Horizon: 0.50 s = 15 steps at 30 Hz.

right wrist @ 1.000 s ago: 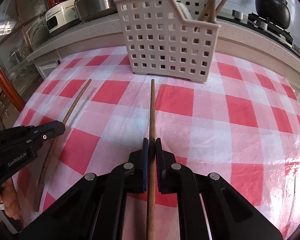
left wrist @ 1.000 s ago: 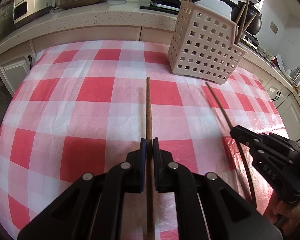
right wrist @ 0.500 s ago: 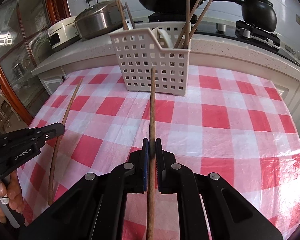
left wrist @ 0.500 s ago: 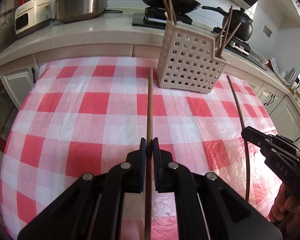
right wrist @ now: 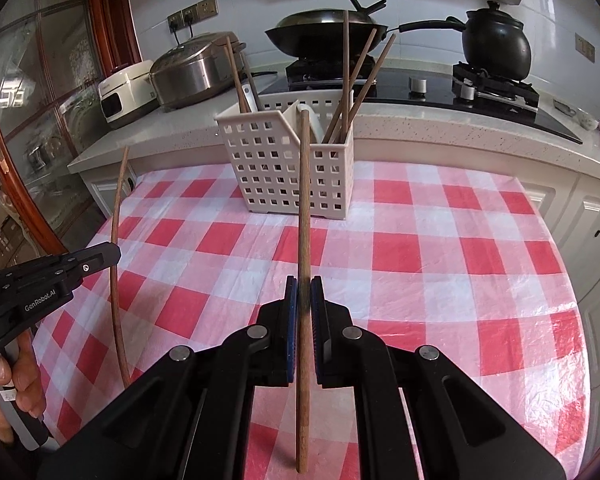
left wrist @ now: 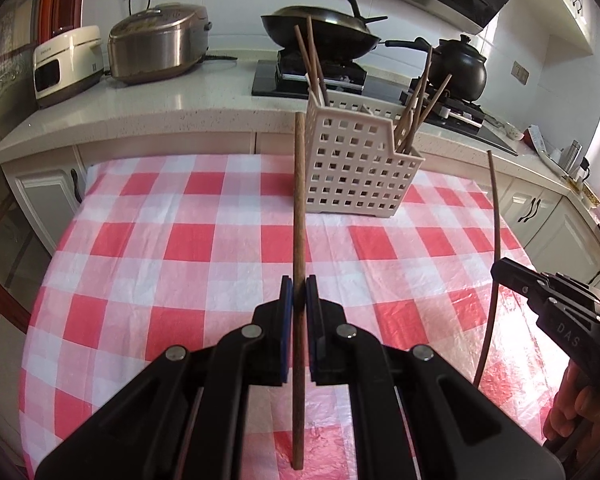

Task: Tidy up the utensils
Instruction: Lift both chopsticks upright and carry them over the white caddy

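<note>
1. While nothing loose lies on the checked tablecloth [left wrist: 188, 240] that I can see, the job looks well along: the table carries only the white perforated caddy [left wrist: 356, 168], standing upright at the far side near the counter.
2. Inside that caddy, several wooden chopsticks already stand: two in its left end [left wrist: 312, 56] and a leaning bunch in the right compartment [right wrist: 356, 80], with something white between them that I cannot identify. That part I judge done.
3. What is left, as I read it, is the last pair, both in the air and not yet in the caddy.
4. The left gripper [left wrist: 299, 300] has its fingers clamped on a brown chopstick [left wrist: 299, 208] around its middle, the far tip pointing toward the caddy's near-left corner and clear of the cloth.
5. The right gripper [right wrist: 305, 300] has its fingers pinched together on the second chopstick [right wrist: 305, 200], whose tip lines up with the caddy's front wall, short of the rim.
6. Each stick also shows in the other camera beside the neighbouring gripper, so the two hands are carrying side by side, well apart.
7. Remaining, I reckon: lift the tips above the rim, drop each stick into a compartment, then let go.
</note>
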{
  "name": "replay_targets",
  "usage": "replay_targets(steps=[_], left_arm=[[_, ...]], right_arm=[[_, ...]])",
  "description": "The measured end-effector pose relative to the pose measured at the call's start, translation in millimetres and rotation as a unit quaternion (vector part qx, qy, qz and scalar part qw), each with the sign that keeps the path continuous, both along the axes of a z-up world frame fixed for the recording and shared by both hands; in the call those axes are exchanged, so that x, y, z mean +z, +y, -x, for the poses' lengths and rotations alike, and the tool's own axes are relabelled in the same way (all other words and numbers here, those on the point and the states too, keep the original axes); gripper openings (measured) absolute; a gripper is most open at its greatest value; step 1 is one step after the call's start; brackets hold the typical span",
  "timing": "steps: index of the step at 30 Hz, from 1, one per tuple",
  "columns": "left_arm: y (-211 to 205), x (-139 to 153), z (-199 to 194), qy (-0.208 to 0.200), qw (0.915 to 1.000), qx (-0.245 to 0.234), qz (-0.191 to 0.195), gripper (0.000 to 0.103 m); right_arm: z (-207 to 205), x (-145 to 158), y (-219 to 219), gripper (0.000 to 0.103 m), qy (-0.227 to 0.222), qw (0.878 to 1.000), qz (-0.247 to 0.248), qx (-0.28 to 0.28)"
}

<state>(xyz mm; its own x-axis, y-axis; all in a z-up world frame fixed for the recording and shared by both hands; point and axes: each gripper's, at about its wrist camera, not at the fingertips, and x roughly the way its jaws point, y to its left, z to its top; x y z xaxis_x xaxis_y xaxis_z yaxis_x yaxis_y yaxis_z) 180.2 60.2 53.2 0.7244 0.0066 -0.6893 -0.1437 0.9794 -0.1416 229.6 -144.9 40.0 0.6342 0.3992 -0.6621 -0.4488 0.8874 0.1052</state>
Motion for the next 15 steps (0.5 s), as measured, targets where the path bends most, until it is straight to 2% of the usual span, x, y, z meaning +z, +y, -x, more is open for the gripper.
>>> replay_targets(steps=[15], left_arm=[[-13, 25, 14, -0.027, 0.9996, -0.009, -0.008, 0.007]], right_arm=[[15, 23, -15, 0.008, -0.022, 1.0, -0.015, -0.005]])
